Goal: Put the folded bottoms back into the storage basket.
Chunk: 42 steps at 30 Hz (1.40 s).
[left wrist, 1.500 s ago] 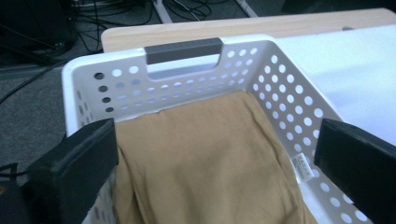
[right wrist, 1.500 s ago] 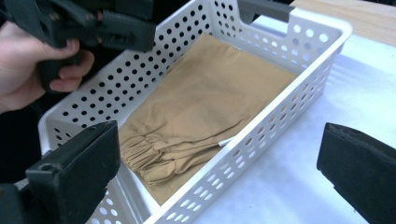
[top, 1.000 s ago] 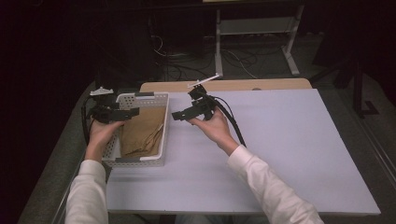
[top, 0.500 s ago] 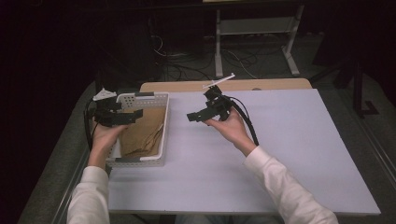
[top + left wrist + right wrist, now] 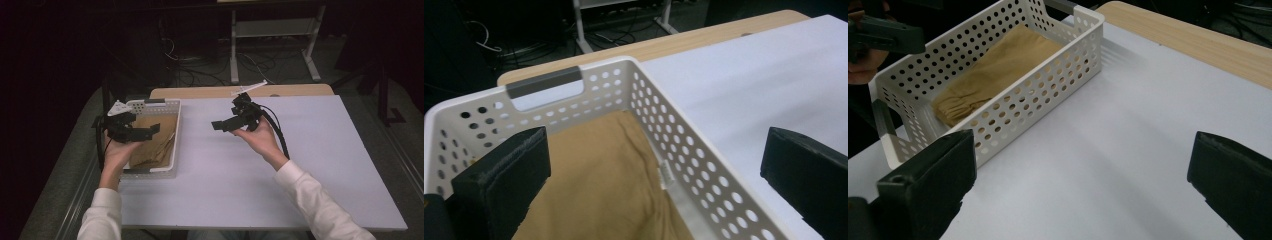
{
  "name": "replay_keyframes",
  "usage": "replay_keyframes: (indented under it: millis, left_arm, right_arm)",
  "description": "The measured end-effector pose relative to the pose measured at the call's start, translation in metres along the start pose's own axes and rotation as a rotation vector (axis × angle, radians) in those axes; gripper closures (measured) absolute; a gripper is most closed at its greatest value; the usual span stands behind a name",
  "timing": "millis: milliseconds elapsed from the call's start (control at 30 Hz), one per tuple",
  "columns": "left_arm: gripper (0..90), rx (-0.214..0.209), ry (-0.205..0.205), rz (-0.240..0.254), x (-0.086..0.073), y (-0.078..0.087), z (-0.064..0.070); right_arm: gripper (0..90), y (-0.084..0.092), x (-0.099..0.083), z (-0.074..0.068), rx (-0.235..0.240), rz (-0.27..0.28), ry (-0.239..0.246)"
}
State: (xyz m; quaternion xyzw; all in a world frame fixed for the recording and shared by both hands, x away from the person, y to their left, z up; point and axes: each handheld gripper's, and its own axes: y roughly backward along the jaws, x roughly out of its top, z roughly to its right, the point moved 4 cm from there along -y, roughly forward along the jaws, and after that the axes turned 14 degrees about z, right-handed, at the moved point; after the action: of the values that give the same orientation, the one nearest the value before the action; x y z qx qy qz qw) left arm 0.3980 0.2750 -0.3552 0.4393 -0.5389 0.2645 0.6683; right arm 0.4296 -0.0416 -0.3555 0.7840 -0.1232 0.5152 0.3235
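A white perforated basket (image 5: 175, 107) stands at the table's left side, and a folded tan cloth (image 5: 152, 142) lies flat inside it. My left gripper (image 5: 152, 129) hovers open above the basket's near half, nothing between its jaws. In the left gripper view the cloth (image 5: 604, 185) lies below the jaws, with the basket's far wall and grey handle (image 5: 544, 82) ahead. My right gripper (image 5: 218, 125) is held open above the white table, to the right of the basket, pointing toward it. The right gripper view has the basket (image 5: 1068, 65) and cloth (image 5: 998, 70) at upper left.
The white tabletop (image 5: 300, 165) spreads bare to the right and toward the near edge. A wooden strip (image 5: 210, 92) borders the far side. Beyond it a dark floor holds cables and a white metal stand (image 5: 272, 30).
My right gripper has drawn back to the right, away from the basket, and risen a little. My left gripper has stayed over the basket, shifting only slightly.
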Motion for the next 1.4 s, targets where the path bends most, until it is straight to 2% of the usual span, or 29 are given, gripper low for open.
replay_keyframes:
  millis: [233, 400, 467, 667, 867, 1000, 1233, 1400]
  left_arm:
    - [0.0, -0.018, 0.009, 0.055, 0.002, 0.007, 0.015]
    - [0.0, -0.025, 0.008, 0.072, -0.001, 0.011, 0.024]
    - [0.0, -0.029, -0.004, 0.08, -0.003, 0.011, 0.029]
    - [0.0, -0.051, 0.003, 0.113, -0.003, 0.01, 0.043]
    - [0.0, -0.074, 0.007, 0.119, -0.007, 0.009, 0.055]
    - [0.0, -0.094, 0.025, 0.122, -0.009, 0.006, 0.063]
    - [0.0, -0.119, 0.021, 0.108, -0.015, 0.0, 0.076]
    - [0.0, -0.13, 0.013, 0.108, -0.018, 0.002, 0.082]
  right_arm:
    - [0.0, 0.011, -0.013, 0.003, -0.004, 0.012, -0.005]
    - [0.0, 0.02, -0.02, 0.006, -0.004, 0.021, -0.008]
    - [0.0, 0.026, -0.024, 0.009, -0.005, 0.025, -0.018]
    - [0.0, 0.038, -0.038, 0.017, -0.023, 0.035, -0.042]
    - [0.0, 0.056, -0.046, 0.024, -0.033, 0.057, -0.053]
    - [0.0, 0.067, -0.052, 0.029, -0.029, 0.065, -0.076]
    - [0.0, 0.085, -0.06, 0.036, -0.035, 0.094, -0.1]
    - [0.0, 0.094, -0.064, 0.039, -0.042, 0.107, -0.096]
